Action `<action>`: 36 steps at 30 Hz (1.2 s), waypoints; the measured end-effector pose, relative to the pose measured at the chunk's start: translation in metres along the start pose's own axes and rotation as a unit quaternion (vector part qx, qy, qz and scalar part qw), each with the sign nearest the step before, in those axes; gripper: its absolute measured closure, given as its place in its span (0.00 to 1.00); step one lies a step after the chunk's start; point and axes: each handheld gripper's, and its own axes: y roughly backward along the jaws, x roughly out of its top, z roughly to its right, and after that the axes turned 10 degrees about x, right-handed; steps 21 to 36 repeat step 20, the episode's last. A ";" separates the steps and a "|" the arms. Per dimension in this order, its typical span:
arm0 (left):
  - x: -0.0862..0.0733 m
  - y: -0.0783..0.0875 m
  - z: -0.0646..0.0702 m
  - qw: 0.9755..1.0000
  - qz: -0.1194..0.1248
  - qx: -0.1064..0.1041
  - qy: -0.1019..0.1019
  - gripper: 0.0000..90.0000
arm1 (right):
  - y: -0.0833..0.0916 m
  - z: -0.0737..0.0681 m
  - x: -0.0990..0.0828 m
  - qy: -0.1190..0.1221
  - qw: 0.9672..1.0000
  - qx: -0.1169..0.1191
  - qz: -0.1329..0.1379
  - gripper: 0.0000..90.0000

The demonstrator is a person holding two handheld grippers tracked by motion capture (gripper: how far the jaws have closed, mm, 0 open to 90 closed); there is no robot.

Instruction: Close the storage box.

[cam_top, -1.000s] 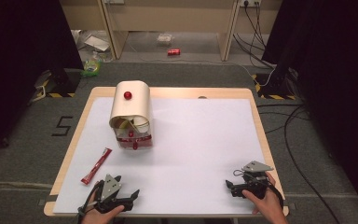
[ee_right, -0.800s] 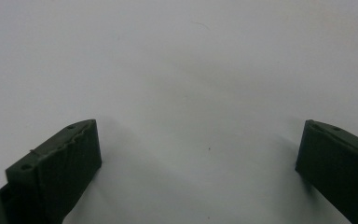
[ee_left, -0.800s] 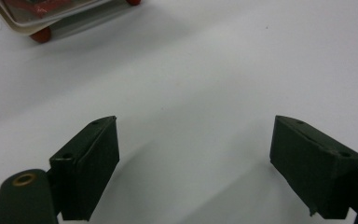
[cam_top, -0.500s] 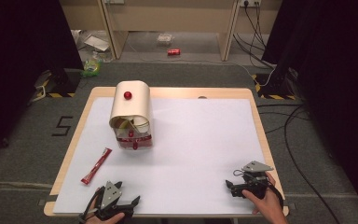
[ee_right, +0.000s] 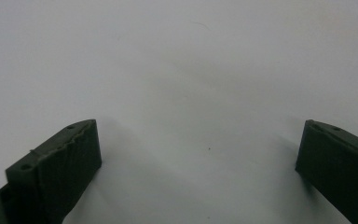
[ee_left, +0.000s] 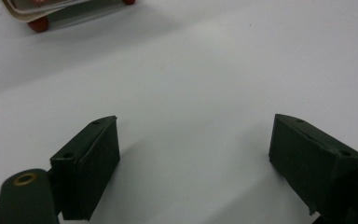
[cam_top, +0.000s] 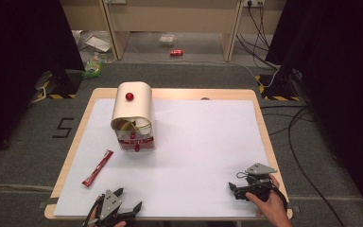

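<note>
A: What colour is the bread box?
B: Cream, with a red knob on top and red trim at its open front.
A: And the sachet?
B: Red, lying on a white table sheet edged by pale wood.
A: The grippers?
B: The left gripper and the right gripper are both black with grey plates.

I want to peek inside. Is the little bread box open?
Partly open: the bread box shows its roll lid raised, with things visible inside.
</note>
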 end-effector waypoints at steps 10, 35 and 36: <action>-0.005 0.002 0.003 1.000 0.010 0.010 0.013 0.18 | 0.000 0.000 0.000 0.000 1.000 0.000 0.000 0.00; -0.007 0.002 0.003 1.000 0.017 0.008 0.017 0.18 | 0.000 0.000 0.000 0.000 1.000 0.000 0.000 0.00; -0.007 0.002 0.003 1.000 0.017 0.008 0.017 0.18 | 0.000 0.000 0.000 0.000 1.000 0.000 0.000 0.00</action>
